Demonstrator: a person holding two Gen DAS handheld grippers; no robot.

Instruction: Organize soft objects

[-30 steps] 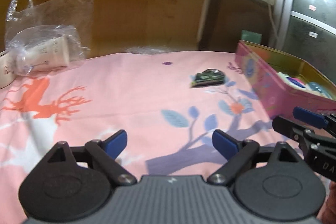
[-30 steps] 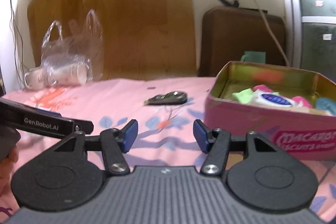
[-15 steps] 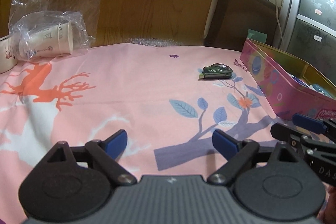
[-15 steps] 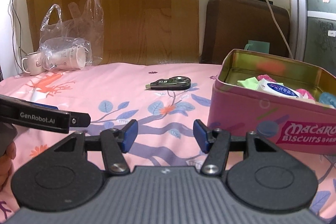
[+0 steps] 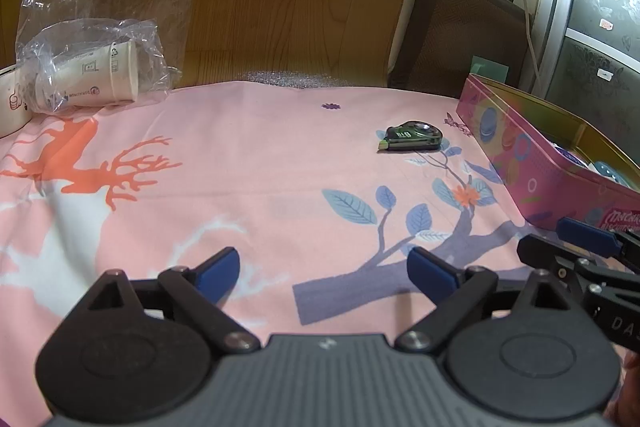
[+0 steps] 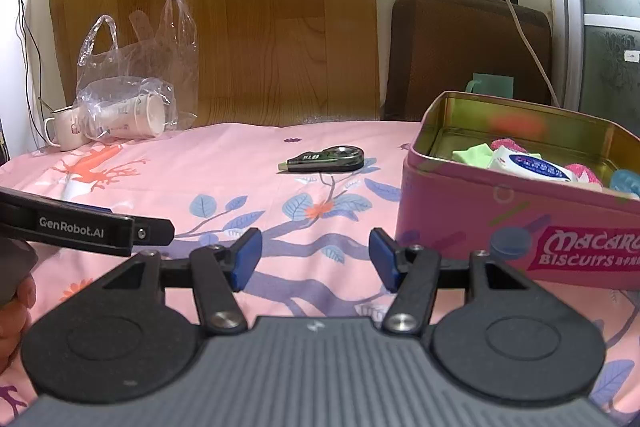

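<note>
A pink biscuit tin (image 6: 516, 223) stands open at the right of the pink cloth, also seen as the tin (image 5: 516, 159) in the left wrist view. Inside lie soft items: a green cloth (image 6: 474, 153), a white packet (image 6: 532, 167), a pink sock (image 6: 584, 173) and a blue piece (image 6: 626, 181). My left gripper (image 5: 323, 269) hovers open over the cloth with nothing between its fingers. My right gripper (image 6: 315, 259) is open and empty just left of the tin's near corner. Each gripper shows at the edge of the other's view.
A dark green correction-tape dispenser (image 6: 322, 159) lies mid-cloth, left of the tin. At the back left, a clear plastic bag with paper cups (image 5: 92, 75) and a mug (image 6: 66, 129) sit by the wooden board. A brown chair back (image 6: 468, 55) stands behind the table.
The left wrist view has cleared from blur and shifted slightly, so the tin and dispenser sit a bit farther right. Both grippers stay open and empty.
</note>
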